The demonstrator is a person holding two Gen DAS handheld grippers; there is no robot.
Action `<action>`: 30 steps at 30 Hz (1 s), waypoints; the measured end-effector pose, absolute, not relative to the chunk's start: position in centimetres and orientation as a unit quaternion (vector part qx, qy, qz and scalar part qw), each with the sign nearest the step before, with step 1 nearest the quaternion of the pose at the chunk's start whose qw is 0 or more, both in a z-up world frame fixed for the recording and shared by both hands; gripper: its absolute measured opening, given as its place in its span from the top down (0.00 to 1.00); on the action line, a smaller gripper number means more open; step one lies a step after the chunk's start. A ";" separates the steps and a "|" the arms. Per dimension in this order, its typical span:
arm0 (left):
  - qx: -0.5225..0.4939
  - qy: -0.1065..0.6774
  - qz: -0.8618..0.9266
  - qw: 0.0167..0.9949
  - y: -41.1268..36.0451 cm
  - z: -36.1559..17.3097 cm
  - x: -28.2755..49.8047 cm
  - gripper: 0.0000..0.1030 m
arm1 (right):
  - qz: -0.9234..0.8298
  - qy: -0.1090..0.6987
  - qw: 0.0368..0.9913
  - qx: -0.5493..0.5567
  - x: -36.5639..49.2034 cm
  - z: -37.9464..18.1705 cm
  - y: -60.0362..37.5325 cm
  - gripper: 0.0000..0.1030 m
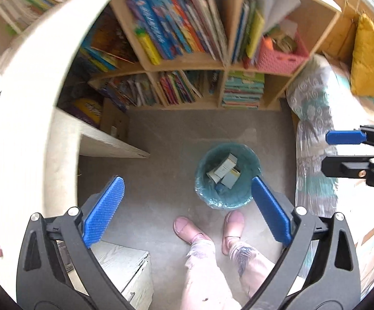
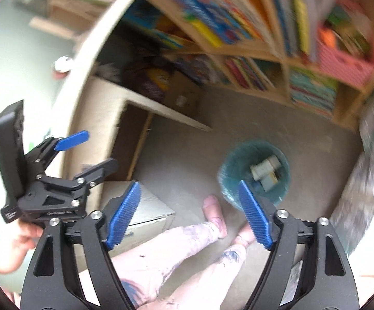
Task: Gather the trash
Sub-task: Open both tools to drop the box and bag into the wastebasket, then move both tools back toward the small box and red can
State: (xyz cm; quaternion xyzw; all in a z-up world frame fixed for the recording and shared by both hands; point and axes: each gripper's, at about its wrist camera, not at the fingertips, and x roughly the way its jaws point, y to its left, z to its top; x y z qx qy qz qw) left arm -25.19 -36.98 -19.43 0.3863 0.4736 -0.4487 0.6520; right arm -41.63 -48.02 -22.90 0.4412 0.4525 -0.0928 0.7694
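Only from the right wrist is the hand (image 2: pixel 14 242) holding the left gripper (image 2: pixel 94 152) visible.

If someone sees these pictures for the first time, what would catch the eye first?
Probably the teal bin on the grey floor, holding small boxes, right in front of the person's pink slippers. Behind it stands a wooden bookshelf packed with colourful books. Both the left gripper and the right gripper are open and empty.

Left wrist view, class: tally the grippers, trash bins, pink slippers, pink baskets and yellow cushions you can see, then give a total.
Grippers: 2 (left gripper, right gripper)
Trash bin: 1
Pink slippers: 2
Pink basket: 1
Yellow cushion: 1
Total: 7
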 end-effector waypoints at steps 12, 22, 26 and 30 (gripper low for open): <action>0.310 0.477 -0.378 0.730 -27.8 -12.0 -16.1 0.07 | 0.002 0.447 0.857 0.257 -28.0 -12.3 -43.5 0.15; 0.268 0.473 -0.304 0.783 -20.2 -10.0 -9.5 0.07 | 0.043 0.439 0.876 0.197 -17.5 -9.4 -39.5 0.14; 0.236 0.486 -0.261 0.800 -16.8 -9.4 -5.6 0.07 | 0.071 0.446 0.876 0.169 -13.8 -8.6 -37.4 0.14; 0.211 0.492 -0.227 0.813 -13.8 -8.7 -2.8 0.07 | 0.095 0.445 0.878 0.147 -10.0 -8.1 -35.3 0.14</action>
